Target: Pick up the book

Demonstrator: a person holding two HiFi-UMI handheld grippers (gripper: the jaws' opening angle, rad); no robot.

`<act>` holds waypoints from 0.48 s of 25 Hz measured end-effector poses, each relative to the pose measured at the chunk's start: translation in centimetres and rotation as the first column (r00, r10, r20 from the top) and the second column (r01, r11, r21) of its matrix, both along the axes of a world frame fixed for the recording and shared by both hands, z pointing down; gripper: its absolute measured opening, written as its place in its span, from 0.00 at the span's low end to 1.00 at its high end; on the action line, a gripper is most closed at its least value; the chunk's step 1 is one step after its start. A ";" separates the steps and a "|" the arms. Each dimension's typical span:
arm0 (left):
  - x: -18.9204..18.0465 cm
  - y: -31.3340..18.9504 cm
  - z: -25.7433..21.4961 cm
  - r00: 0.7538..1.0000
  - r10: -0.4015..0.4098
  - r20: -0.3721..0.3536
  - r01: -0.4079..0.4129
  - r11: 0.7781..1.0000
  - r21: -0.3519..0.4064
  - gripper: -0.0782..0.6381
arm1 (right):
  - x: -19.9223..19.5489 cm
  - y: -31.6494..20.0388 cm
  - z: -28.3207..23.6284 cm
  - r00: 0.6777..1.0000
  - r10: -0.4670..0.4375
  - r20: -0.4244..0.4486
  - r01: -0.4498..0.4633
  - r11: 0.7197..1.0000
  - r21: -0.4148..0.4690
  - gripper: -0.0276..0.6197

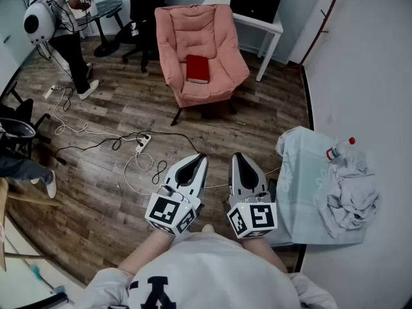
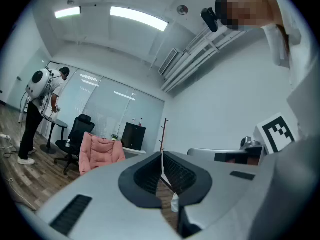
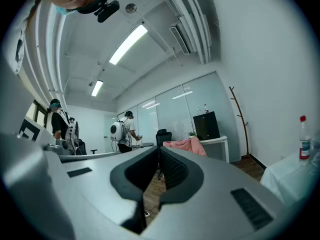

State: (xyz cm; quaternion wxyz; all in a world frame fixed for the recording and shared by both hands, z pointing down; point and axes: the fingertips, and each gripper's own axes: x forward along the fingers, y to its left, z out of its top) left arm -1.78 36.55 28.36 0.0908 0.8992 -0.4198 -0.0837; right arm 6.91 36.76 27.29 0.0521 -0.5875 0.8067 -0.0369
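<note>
**Red book (image 1: 197, 68) far off on pink armchair (image 1: 193, 24), both grippers clenched empty**

Wood floor (image 1: 109, 192) lies between the person and the armchair, which stands far from them, in the middle. The book lies flat on its seat. The left gripper (image 1: 197, 159) and right gripper (image 1: 240, 158) sit near, side by side and level, each with its jaws pressed together on nothing, well apart from the book. A white power strip (image 1: 143, 141) with cables lies on the floor near the left gripper. At near right, a cloth-covered table (image 1: 299, 172) bears a bottle (image 1: 340, 149) and a crumpled rag (image 1: 351, 198). Another person (image 1: 64, 24) stands far left.
</note>
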 end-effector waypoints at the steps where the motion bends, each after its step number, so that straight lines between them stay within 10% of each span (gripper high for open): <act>1: 0.0 0.0 0.0 1.000 0.001 -0.001 -0.001 1.000 0.002 0.12 | -0.1 0.0 0.1 1.000 -0.001 -0.001 0.001 1.000 -0.003 0.10; 12: -0.7 -0.4 0.0 1.000 0.011 -0.006 -0.011 1.000 0.001 0.12 | -1.2 -0.3 0.2 1.000 -0.007 -0.003 0.007 1.000 -0.008 0.10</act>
